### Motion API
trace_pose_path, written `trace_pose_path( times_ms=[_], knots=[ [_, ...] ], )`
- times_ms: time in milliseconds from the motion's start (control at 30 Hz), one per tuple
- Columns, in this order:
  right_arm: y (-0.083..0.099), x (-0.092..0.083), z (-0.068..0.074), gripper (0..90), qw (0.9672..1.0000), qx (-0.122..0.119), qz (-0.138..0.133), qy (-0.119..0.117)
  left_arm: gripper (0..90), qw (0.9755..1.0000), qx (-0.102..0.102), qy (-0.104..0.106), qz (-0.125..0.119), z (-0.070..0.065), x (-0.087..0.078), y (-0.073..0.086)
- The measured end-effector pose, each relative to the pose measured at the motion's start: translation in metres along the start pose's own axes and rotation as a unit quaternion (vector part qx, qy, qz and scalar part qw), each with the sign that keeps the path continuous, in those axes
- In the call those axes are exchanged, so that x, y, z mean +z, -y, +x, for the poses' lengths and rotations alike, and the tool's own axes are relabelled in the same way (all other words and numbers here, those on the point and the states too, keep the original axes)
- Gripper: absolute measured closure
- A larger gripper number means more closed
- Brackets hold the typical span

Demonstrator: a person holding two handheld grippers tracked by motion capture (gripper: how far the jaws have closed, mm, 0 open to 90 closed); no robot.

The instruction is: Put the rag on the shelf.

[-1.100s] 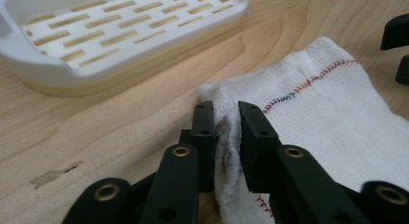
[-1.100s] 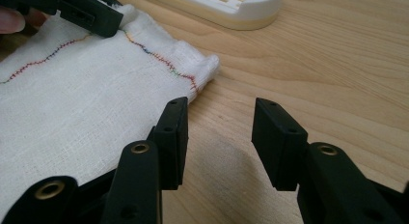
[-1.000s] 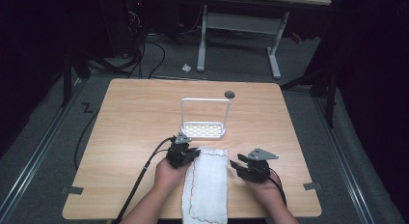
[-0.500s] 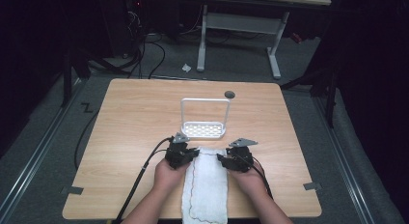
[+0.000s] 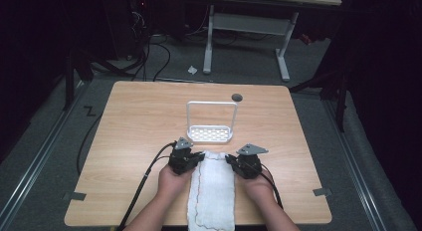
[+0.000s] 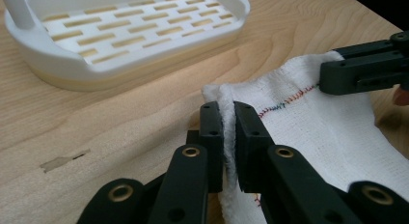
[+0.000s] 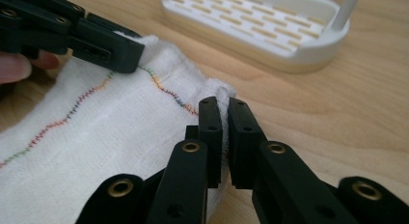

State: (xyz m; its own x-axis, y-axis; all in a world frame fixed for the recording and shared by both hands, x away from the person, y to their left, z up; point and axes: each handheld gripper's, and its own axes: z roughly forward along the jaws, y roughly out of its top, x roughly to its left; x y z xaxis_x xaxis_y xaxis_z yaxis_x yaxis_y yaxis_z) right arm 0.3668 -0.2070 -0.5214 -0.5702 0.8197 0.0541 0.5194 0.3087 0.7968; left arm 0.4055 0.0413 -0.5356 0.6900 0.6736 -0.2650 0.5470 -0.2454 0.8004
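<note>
High view: my worktop (image 5: 149,141) is lit evenly from above, while the floor and surroundings fall off to near black. The picture is soft and slightly grainy, with no hard shadows. The white towel (image 5: 211,191) is bright but not blown out.

Left gripper view: warm, even light. My left tool (image 6: 227,122) is sharp at the jaw tips and blurs toward the bottom edge. The white rack (image 6: 125,31) goes slightly soft.

Right gripper view: same light. My right tool (image 7: 224,118) casts only a faint shadow on the towel; the near links are out of focus.
</note>
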Motion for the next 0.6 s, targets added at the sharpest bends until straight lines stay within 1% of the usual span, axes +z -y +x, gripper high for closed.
trace_pose_path(
  times_ms=[33,67,133,167,200,267,400,467,500,533,567,600],
  knots=[
    [-0.001,-0.002,0.002,86.2,1.0,-0.004,-0.006,0.001,83.5,1.0,0.0,0.0,0.0,0.0,0.0,0.0],
    [-0.003,-0.004,0.004,86.1,0.9999,-0.008,-0.013,0.002,83.5,0.9999,-0.007,-0.001,-0.013,-0.002,-0.004,-0.001],
    [-0.006,-0.008,0.007,86.2,0.9996,-0.009,-0.028,0.0,83.5,0.9997,-0.005,-0.004,-0.025,-0.004,-0.008,-0.004],
    [-0.006,-0.008,0.007,86.2,0.9996,-0.009,-0.028,0.0,83.5,0.9997,-0.005,-0.004,-0.025,-0.004,-0.008,-0.004],
    [-0.01,-0.012,0.009,86.2,0.9991,-0.001,-0.042,-0.001,83.6,0.9993,-0.005,-0.006,-0.037,-0.006,-0.014,-0.007],
    [-0.014,-0.015,0.012,86.2,0.9987,-0.005,-0.052,0.001,83.6,0.9987,-0.008,-0.006,-0.049,-0.009,-0.019,-0.011],
    [-0.023,-0.022,0.016,86.1,0.9975,-0.014,-0.069,0.008,83.6,0.9976,0.0,-0.014,-0.068,-0.012,-0.03,-0.018],
    [-0.027,-0.025,0.018,86.1,0.9968,-0.019,-0.077,0.012,83.6,0.9967,0.0,-0.015,-0.08,-0.013,-0.037,-0.022],
    [-0.03,-0.026,0.019,86.1,0.9963,-0.019,-0.083,0.014,83.6,0.9967,0.0,-0.015,-0.08,-0.013,-0.037,-0.022],
    [-0.032,-0.028,0.019,86.1,0.9958,-0.02,-0.088,0.015,83.6,0.9956,0.004,-0.019,-0.091,-0.014,-0.043,-0.027],
    [-0.032,-0.028,0.019,86.1,0.9958,-0.02,-0.088,0.015,83.7,0.9956,0.004,-0.019,-0.091,-0.014,-0.043,-0.027],
    [-0.038,-0.031,0.021,86.1,0.9947,-0.025,-0.098,0.015,83.7,0.9947,0.009,-0.023,-0.1,-0.015,-0.048,-0.032]
  ],
)
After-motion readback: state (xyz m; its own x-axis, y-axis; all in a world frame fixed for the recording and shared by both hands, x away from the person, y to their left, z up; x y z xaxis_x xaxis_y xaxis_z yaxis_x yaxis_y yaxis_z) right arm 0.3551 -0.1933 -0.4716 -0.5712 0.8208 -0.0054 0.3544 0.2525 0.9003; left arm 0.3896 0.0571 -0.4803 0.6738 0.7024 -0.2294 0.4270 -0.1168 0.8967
